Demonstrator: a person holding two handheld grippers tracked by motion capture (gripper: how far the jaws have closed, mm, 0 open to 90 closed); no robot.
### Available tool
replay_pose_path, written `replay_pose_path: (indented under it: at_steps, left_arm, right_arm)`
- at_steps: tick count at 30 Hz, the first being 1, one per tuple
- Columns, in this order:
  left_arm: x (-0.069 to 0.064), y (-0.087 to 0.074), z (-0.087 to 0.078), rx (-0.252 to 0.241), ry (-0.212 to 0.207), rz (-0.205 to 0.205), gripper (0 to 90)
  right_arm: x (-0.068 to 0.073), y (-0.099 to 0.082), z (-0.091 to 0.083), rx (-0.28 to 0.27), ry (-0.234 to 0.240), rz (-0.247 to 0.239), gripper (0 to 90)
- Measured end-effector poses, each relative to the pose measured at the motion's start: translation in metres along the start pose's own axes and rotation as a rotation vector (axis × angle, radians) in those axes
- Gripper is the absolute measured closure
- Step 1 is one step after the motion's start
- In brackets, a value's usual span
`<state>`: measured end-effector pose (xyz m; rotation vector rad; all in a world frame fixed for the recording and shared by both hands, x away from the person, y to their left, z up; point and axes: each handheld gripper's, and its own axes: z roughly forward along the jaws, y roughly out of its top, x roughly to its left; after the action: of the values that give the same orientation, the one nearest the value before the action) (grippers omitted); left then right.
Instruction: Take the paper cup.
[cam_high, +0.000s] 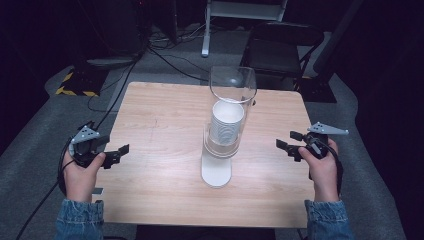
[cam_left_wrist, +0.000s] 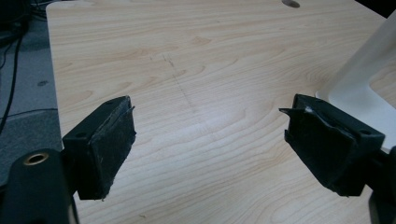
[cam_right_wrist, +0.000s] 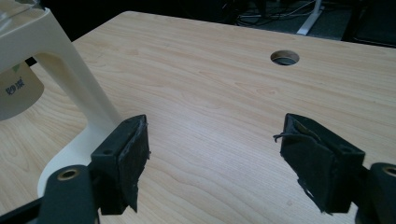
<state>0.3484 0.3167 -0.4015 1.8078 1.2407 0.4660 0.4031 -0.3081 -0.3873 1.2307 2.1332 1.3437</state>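
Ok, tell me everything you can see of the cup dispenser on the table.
The cup dispenser stands upright mid-table: a clear plastic tube on a cream plastic stand with arched legs and a rounded base plate. A stack of white paper cups sits inside, the lowest cup's bottom poking out underneath. Nothing touches it but the wooden table; both hand-held grippers are well clear.

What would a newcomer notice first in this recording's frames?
The eye lands first on the cup dispenser at the middle of the wooden table: a clear tube on a white stand, with a stack of white paper cups inside. Next come the left claw and right claw, held open and empty at opposite table edges.
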Motion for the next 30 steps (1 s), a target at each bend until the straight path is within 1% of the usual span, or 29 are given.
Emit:
replay_pose_path:
  at_steps: [4, 7, 10, 12, 13, 14, 15, 16, 17, 18, 19, 20, 22, 23, 24, 27, 30]
  left_arm:
    - [-0.002, 0.0, 0.001, 0.012, -0.01, 0.01, 16.3]
    - [-0.003, 0.001, 0.002, 0.016, -0.02, 0.015, 16.8]
    - [-0.005, 0.002, 0.003, 0.017, -0.029, 0.025, 16.9]
    - [-0.005, 0.002, 0.002, 0.023, -0.038, 0.03, 16.8]
    - [-0.005, 0.002, 0.002, 0.024, -0.04, 0.03, 16.8]
    - [-0.006, 0.002, 0.002, 0.025, -0.04, 0.031, 16.8]
    - [-0.006, 0.002, 0.002, 0.025, -0.04, 0.032, 16.8]
    - [-0.006, 0.001, 0.002, 0.025, -0.04, 0.033, 16.9]
    - [-0.006, 0.001, 0.002, 0.025, -0.042, 0.033, 16.9]
    - [-0.006, 0.001, 0.001, 0.025, -0.042, 0.034, 16.9]
    - [-0.006, 0.001, 0.001, 0.026, -0.044, 0.034, 16.9]
    - [-0.006, 0.001, 0.001, 0.027, -0.046, 0.037, 16.9]
    - [-0.006, 0.0, 0.0, 0.027, -0.046, 0.031, 16.9]
    - [-0.006, -0.001, -0.001, 0.028, -0.045, 0.034, 16.9]
    - [-0.007, -0.001, -0.001, 0.028, -0.045, 0.034, 16.9]
    - [-0.008, -0.003, -0.002, 0.029, -0.049, 0.033, 16.9]
    - [-0.008, -0.005, -0.004, 0.033, -0.047, 0.036, 16.8]
  right_arm:
    - [0.002, 0.0, 0.001, 0.004, 0.0, -0.005, 22.9]
    - [0.007, 0.0, 0.003, 0.002, 0.003, -0.009, 20.1]
    - [0.013, 0.001, 0.007, 0.0, 0.014, -0.006, 16.8]
    - [0.018, 0.002, 0.01, 0.0, 0.028, -0.012, 16.6]
    - [0.024, 0.003, 0.013, 0.001, 0.044, -0.019, 16.4]
    - [0.024, 0.003, 0.013, 0.001, 0.044, -0.019, 16.4]
    - [0.027, 0.003, 0.015, 0.002, 0.051, -0.028, 16.4]
    - [0.032, 0.003, 0.018, 0.004, 0.061, -0.037, 16.3]
    - [0.039, 0.004, 0.024, 0.009, 0.091, -0.044, 16.2]
    - [0.039, 0.004, 0.024, 0.009, 0.091, -0.044, 16.2]
    - [0.046, 0.004, 0.03, 0.011, 0.142, -0.05, 16.2]
    - [0.046, 0.004, 0.03, 0.011, 0.142, -0.05, 16.2]
    - [0.054, 0.004, 0.036, 0.036, 0.183, -0.061, 16.1]
    - [0.061, 0.005, 0.042, 0.053, 0.214, -0.089, 16.2]
    - [0.061, 0.005, 0.042, 0.053, 0.214, -0.089, 16.2]
    - [0.075, 0.006, 0.051, 0.062, 0.249, -0.12, 16.4]
    - [0.081, 0.006, 0.056, 0.064, 0.263, -0.123, 17.2]
